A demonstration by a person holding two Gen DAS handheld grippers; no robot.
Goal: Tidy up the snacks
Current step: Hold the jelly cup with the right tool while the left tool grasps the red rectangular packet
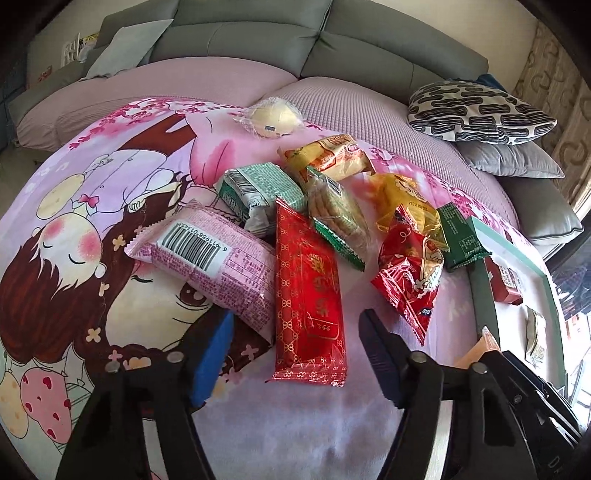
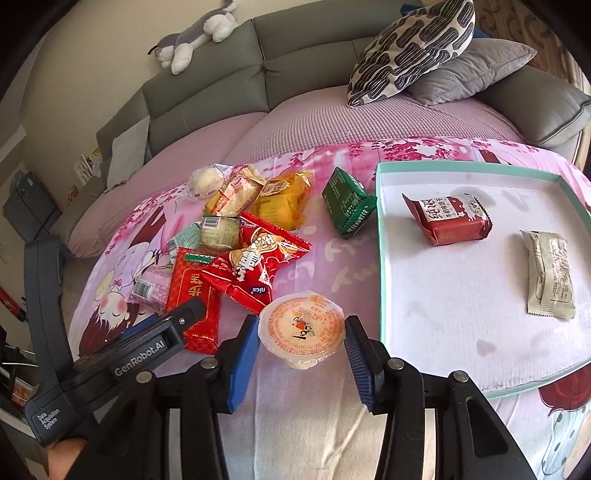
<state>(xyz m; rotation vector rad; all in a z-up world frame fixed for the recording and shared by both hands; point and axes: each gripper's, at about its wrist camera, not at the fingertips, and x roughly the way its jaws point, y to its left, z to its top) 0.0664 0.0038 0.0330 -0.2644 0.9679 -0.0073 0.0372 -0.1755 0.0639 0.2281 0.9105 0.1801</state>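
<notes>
Resting on cartoon blanket (image 1: 110,192) over sofa | right gripper (image 2: 301,343) clamping jelly cup (image 2: 301,330), heading for tray (image 2: 380,258) at 2 o'clock | left gripper (image 1: 295,354) straddling long red packet (image 1: 310,295), jaws half-open, not gripping.

I count two packets lying in the tray (image 2: 384,236): one red packet (image 2: 448,219) and one pale packet (image 2: 550,273). One jelly cup (image 2: 301,326) sits between my right fingers (image 2: 245,350). Just outside the tray is one dark green packet (image 2: 347,205). The heap on the blanket (image 2: 332,254) holds about eight more wrapped snacks, though some overlap and I cannot be sure. On the sofa (image 2: 207,92) I see four cushions and one plush toy (image 2: 195,35).
</notes>
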